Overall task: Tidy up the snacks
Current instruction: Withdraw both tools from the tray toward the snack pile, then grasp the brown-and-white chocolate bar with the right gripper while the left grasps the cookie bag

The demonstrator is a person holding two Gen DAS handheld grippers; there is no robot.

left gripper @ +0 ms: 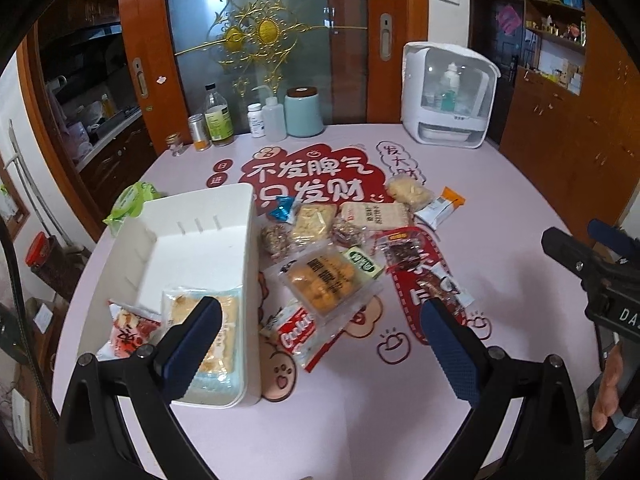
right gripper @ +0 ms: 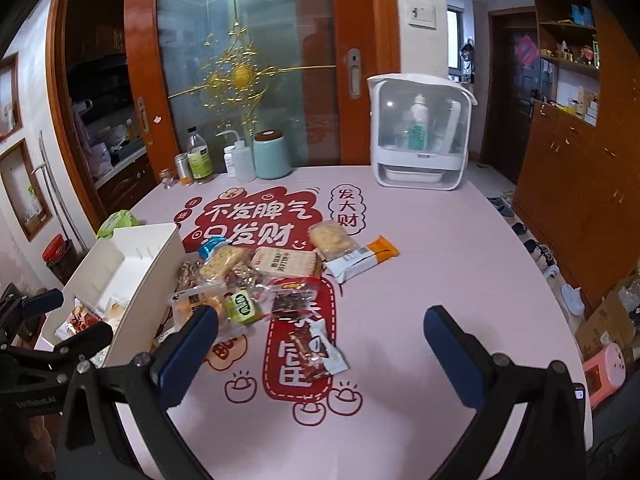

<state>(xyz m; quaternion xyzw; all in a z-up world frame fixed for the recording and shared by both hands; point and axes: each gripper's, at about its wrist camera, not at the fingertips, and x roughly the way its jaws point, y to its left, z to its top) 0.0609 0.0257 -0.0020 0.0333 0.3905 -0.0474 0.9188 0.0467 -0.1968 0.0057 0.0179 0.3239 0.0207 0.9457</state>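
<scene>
A white rectangular bin [left gripper: 248,264] stands at the table's left; it also shows in the right wrist view [right gripper: 140,280]. It holds a pale cake packet [left gripper: 228,320] and a red-and-white packet [left gripper: 128,332]. Several snack packets lie in a pile right of it: a red Cookies pack [left gripper: 298,330], a yellow pastry pack [left gripper: 324,280], a cracker pack [right gripper: 286,261], an orange-ended bar [right gripper: 362,258], a small brown bar [right gripper: 314,354]. My left gripper [left gripper: 320,322] is open and empty above the bin's near end and the Cookies pack. My right gripper [right gripper: 320,330] is open and empty above the small brown bar.
Bottles, jars and a teal canister [left gripper: 304,114] stand along the table's far edge. A white cabinet-style appliance [left gripper: 448,96] stands at the far right. A green wipes pack [left gripper: 128,202] lies behind the bin. Wooden cupboards stand to the right, shoes on the floor.
</scene>
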